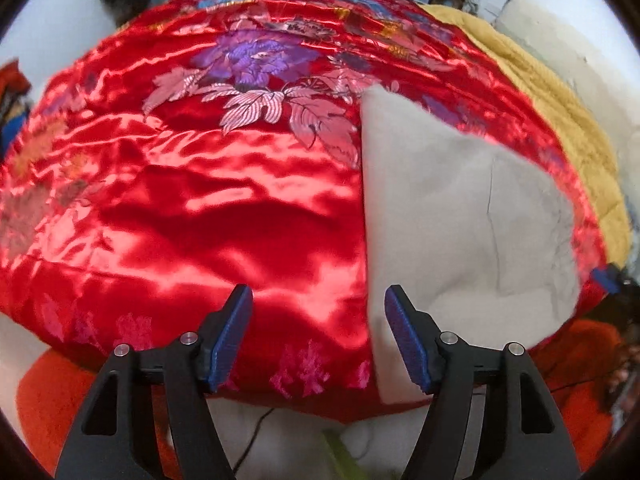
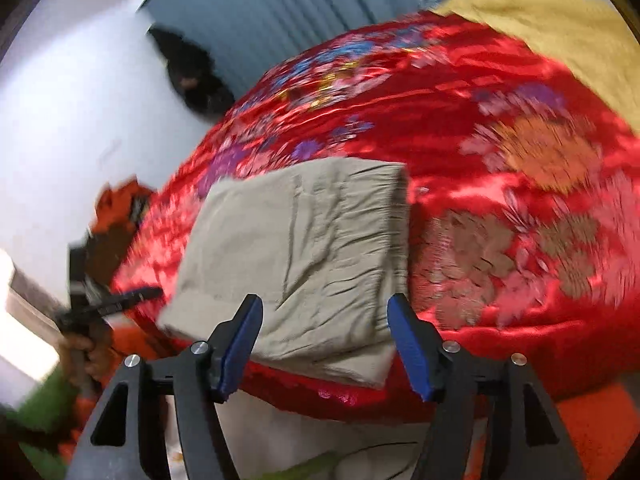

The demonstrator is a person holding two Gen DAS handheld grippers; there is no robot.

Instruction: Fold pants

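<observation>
Two grippers here, and we've got both of them standing wide with nothing between the blue pads. The left gripper (image 1: 319, 336) hangs over the near edge of the bed, mostly above bare red cloth, with its right finger (image 1: 406, 344) over the near left edge of the pants. We can't tell whether that finger touches the cloth. The right gripper (image 2: 325, 346) sits just off the near edge of the pants, jaws apart, the folded cloth showing in the gap but not pinched.

The pants (image 2: 298, 256) are beige and already folded into a chunky rectangle, lying flat on the shiny red bedspread (image 1: 180, 208) close to the near edge of the bed. The gathered waistband runs along the right side of the stack in the right wrist view, and we can see a few layers stacked at the near corner. In the left wrist view the same pants (image 1: 460, 216) lie right of center, with a sharp straight left edge.

The bedspread is satin with big purple, pink and gold flowers. On the far right a mustard yellow blanket (image 1: 560, 120) lies along the edge of it. An orange blanket (image 1: 52, 408) shows under the near edge of the bed. Far behind there's a blue-grey curtain (image 2: 288, 20) and a white wall. In the right wrist view we also catch the left gripper (image 2: 120, 302) off at the left, pretty blurry, with a hand (image 2: 86, 354) on its handle.
</observation>
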